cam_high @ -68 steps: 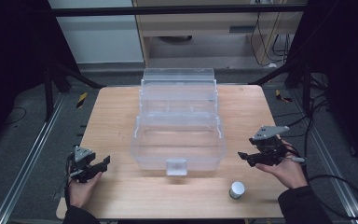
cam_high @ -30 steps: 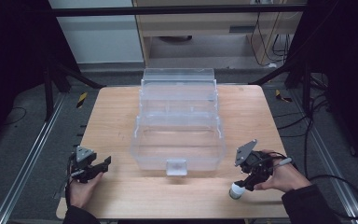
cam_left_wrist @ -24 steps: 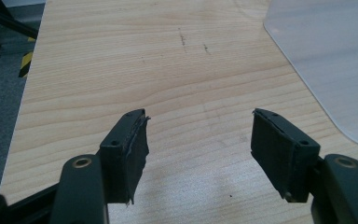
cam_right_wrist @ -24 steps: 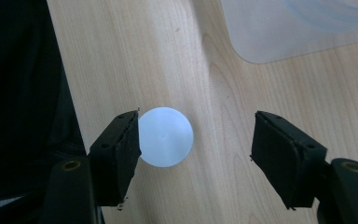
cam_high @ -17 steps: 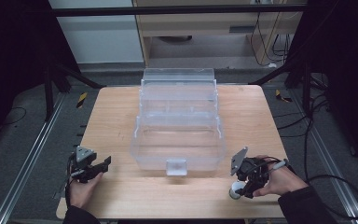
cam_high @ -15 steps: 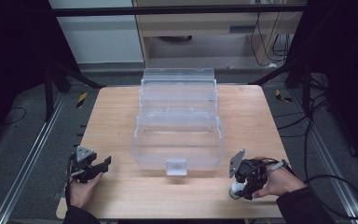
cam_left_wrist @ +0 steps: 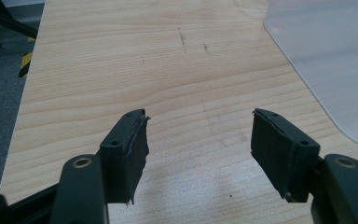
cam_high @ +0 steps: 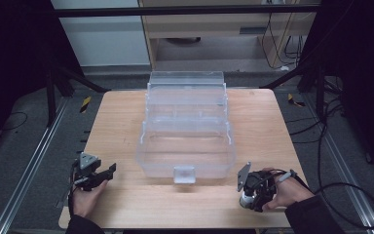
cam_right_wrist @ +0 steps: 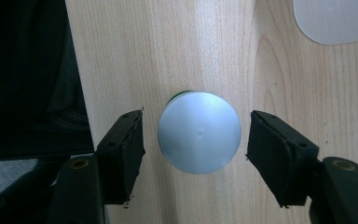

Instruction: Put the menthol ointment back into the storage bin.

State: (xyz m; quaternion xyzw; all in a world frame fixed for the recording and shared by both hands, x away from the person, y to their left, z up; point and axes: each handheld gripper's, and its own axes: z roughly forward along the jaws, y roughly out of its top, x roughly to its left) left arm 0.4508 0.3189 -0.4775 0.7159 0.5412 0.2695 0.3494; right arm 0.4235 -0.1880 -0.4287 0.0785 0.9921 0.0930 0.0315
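Observation:
A small jar with a round silver lid [cam_right_wrist: 199,132] and a bit of green under it stands near the table's front right edge, the jar [cam_high: 246,200]. My right gripper [cam_right_wrist: 196,140] points straight down over it, open, one jaw on each side of the lid with gaps both sides; the right gripper [cam_high: 251,192] sits at the front right. My left gripper [cam_left_wrist: 200,140] is open over bare wood, nothing between its jaws; the left gripper [cam_high: 100,174] rests at the front left.
A clear plastic stepped bin [cam_high: 187,127] with a front latch [cam_high: 184,173] occupies the table's middle; its corner [cam_left_wrist: 326,60] lies right of the left gripper. The table's front edge [cam_right_wrist: 77,70] runs close beside the jar. Bare wood lies between the hands.
My right gripper came from the right side down toward the front edge and tipped downward, so its open jaws now straddle the jar. The left gripper has stayed put.

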